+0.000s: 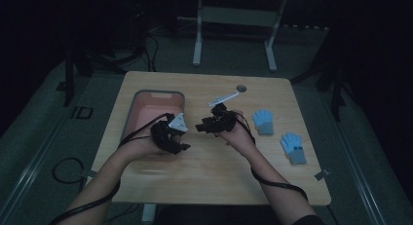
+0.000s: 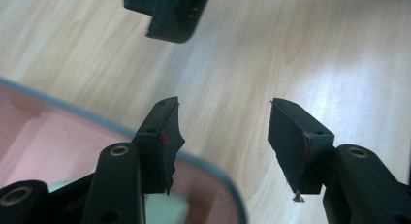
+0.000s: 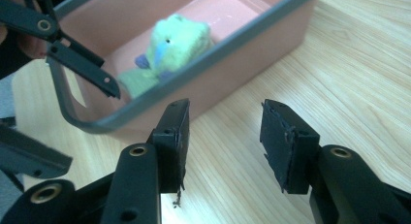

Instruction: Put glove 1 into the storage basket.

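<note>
A pink tray with a grey rim sits at the left of the wooden table. In the right gripper view a green knitted glove with blue patches lies inside the tray. My left gripper hovers at the tray's near right corner, open and empty, with the tray's rim just below its left jaw. My right gripper faces it from the right, also open and empty, and points at the tray's wall. Two blue gloves lie on the table's right side.
A white bar with a grey round end lies behind my right gripper. Bare wood spreads along the front of the table. Cables trail from both grippers off the near edge. A metal frame stands on the floor beyond.
</note>
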Demonstrator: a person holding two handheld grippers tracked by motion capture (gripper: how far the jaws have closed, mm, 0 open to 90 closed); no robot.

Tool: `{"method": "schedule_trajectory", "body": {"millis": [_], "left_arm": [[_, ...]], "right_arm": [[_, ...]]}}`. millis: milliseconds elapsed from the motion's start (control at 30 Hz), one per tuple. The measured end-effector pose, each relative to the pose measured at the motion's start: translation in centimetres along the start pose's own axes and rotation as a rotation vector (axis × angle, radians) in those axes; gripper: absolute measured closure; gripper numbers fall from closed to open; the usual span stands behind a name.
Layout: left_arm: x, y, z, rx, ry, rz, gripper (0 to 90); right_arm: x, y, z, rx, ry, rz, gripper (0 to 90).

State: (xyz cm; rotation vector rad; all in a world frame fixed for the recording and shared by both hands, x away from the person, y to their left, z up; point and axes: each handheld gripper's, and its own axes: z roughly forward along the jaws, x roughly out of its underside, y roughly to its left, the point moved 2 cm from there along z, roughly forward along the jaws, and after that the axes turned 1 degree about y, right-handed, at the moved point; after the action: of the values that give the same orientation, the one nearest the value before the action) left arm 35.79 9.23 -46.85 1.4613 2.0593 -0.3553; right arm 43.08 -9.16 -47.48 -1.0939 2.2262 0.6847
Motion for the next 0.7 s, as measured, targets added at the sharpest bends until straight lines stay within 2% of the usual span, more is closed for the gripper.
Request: {"method": "schedule_trajectory", "body": {"millis": [100,267,333,500,567,600,667,700], "left_arm": [[-0.4,-0.7,0.6,0.007,-0.010,0.008,45.5],[-0.8,-2.1,1.5,0.012,-0.005,0.030,44.5],[-1.0,-2.6,1.9,0.006,0.002,0.027,38.4],[-1.3,-3.8,2.6,0.019,0.003,0.030,30.2],[-1.5,-4.2,2.9,0.038,-0.006,0.022,22.9],[-1.6,-4.5,3.0,0.044,-0.004,0.021,22.2],[-1.6,-5.2,3.6,0.065,0.007,0.032,14.1],[-1.6,-5.5,3.9,0.072,0.012,0.031,13.5]], "right_arm": [[0.5,-0.3,-0.4,0.000,-0.004,0.008,53.4],[1.7,-1.2,-1.9,0.031,-0.013,0.003,51.9],[2.1,-1.5,-2.5,0.040,-0.025,0.001,51.6],[3.0,-2.3,-3.5,0.053,-0.036,0.006,50.9],[3.4,-2.6,-3.8,0.059,-0.037,0.008,50.7],[3.6,-2.7,-3.9,0.060,-0.040,0.009,50.7],[4.1,-2.8,-4.2,0.070,-0.040,0.006,50.7],[4.3,-2.9,-4.4,0.074,-0.040,0.008,50.6]]}}
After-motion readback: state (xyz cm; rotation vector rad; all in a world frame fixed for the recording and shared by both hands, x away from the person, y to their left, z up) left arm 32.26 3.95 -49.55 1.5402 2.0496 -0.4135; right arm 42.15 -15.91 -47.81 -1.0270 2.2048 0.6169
